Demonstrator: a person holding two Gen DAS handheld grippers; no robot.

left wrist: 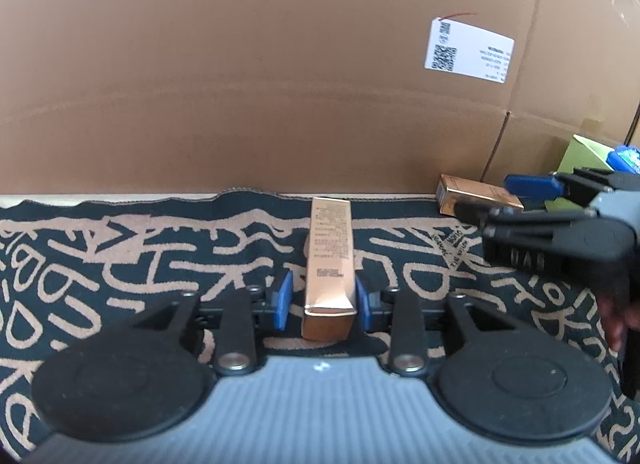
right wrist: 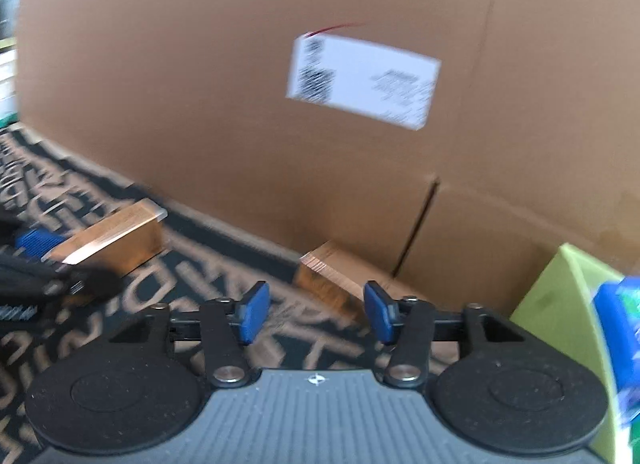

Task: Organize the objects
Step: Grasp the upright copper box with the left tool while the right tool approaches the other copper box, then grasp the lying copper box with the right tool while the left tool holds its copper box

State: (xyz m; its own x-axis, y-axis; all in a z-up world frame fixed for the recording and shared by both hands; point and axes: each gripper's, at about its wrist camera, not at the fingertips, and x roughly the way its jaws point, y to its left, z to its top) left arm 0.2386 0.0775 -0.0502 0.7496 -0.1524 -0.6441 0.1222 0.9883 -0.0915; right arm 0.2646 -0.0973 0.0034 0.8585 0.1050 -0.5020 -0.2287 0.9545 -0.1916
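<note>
A long copper-gold carton (left wrist: 330, 264) lies on the patterned black-and-tan cloth (left wrist: 140, 248), pointing away from me. My left gripper (left wrist: 322, 298) has its blue pads on both sides of the carton's near end; the right pad touches it, the left pad stands slightly off. A second copper carton (left wrist: 476, 194) lies by the cardboard wall at the right. My right gripper (right wrist: 316, 314) is open and empty, just short of that second carton (right wrist: 336, 276). The first carton (right wrist: 116, 238) and the left gripper's blue pad (right wrist: 36, 242) show at the left of the blurred right wrist view.
A large cardboard box (left wrist: 260, 84) with a white shipping label (left wrist: 468, 50) walls off the back. A green box (right wrist: 568, 304) and a blue package (right wrist: 624, 328) stand at the right. The right gripper shows in the left wrist view (left wrist: 516, 200).
</note>
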